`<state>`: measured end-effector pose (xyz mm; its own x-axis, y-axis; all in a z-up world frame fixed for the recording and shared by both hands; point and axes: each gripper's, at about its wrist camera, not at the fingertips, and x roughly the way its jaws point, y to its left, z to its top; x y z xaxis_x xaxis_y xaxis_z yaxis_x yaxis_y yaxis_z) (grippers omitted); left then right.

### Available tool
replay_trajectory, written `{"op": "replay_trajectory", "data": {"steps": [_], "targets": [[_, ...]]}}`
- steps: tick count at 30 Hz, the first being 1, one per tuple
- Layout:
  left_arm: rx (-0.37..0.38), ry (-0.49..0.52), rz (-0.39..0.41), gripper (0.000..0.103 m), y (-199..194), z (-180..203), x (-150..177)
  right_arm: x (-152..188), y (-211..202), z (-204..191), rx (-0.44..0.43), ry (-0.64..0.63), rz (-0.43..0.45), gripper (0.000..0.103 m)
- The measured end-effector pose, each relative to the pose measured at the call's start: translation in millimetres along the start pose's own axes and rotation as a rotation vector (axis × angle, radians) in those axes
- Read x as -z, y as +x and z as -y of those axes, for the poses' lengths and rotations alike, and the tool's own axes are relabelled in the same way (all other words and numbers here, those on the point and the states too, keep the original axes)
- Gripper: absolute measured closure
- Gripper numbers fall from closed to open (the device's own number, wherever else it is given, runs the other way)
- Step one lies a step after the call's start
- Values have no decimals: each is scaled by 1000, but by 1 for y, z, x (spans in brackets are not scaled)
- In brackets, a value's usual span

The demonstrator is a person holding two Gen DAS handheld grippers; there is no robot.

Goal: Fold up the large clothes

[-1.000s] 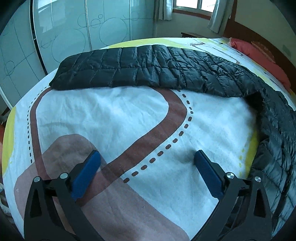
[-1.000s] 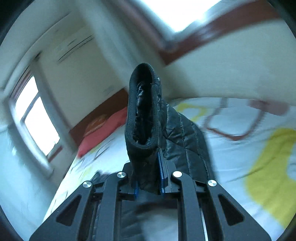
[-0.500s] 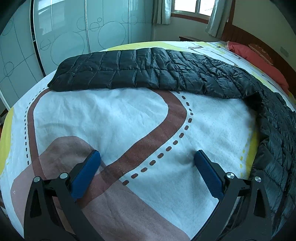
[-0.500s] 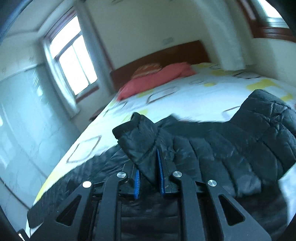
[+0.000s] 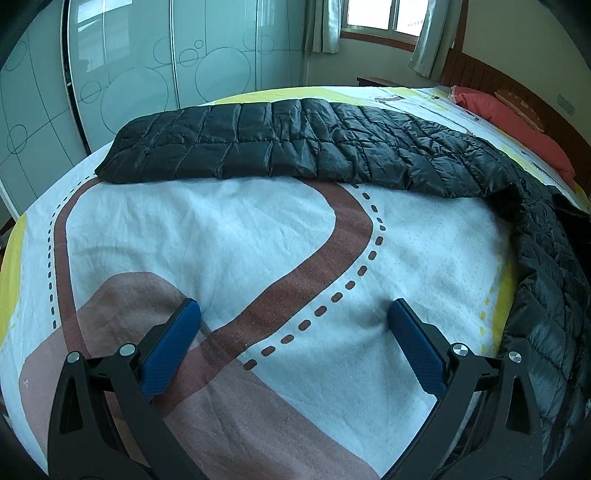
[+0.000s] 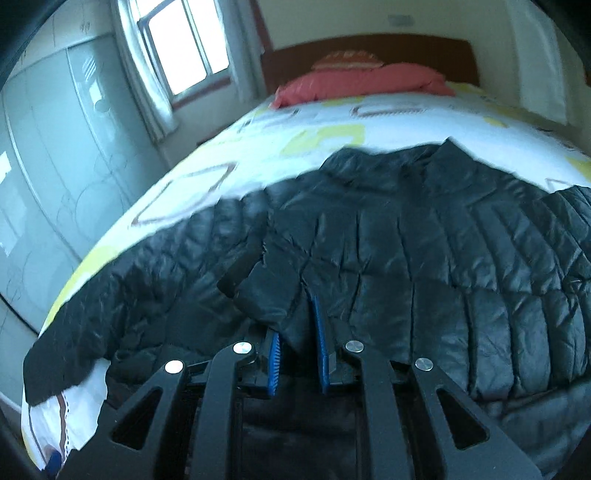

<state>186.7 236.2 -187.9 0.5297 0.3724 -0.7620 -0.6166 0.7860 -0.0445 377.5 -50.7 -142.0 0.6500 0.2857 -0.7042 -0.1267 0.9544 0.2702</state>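
Observation:
A black quilted puffer jacket (image 5: 295, 144) lies spread on the bed, one sleeve stretched across the far side, the body running down the right edge. My left gripper (image 5: 291, 332) is open and empty, low over the patterned bedspread (image 5: 240, 236), short of the jacket. In the right wrist view the jacket body (image 6: 424, 243) lies flat with its collar toward the pillows. My right gripper (image 6: 295, 332) is shut on the cuff end of a sleeve (image 6: 269, 291), held low over the jacket.
Red pillows (image 6: 362, 81) and a wooden headboard (image 6: 406, 48) are at the bed's head. Frosted glass wardrobe doors (image 5: 129, 74) stand beyond the far side of the bed. A curtained window (image 5: 376, 18) is at the back.
My right gripper has swung the sleeve cuff from high in the air down and over onto the jacket body. My left gripper has barely moved and stays open.

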Motion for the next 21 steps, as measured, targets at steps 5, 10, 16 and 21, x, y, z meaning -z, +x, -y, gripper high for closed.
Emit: {"op": "replay_trajectory", "data": {"steps": [5,10,16,21], "targets": [[-1,1,-1,2,0,0,0,5,12,-14,24,-70,-77,82],[-1,1,1,2,0,0,1,12,-3,-25,-33,-77,-74,36],[0,0,1,2,0,0,1,18,-61,-28,-93,-126,26,31],[-2,1,1,2,0,0,1,0,-115,65,67,-25,140,43]]}}
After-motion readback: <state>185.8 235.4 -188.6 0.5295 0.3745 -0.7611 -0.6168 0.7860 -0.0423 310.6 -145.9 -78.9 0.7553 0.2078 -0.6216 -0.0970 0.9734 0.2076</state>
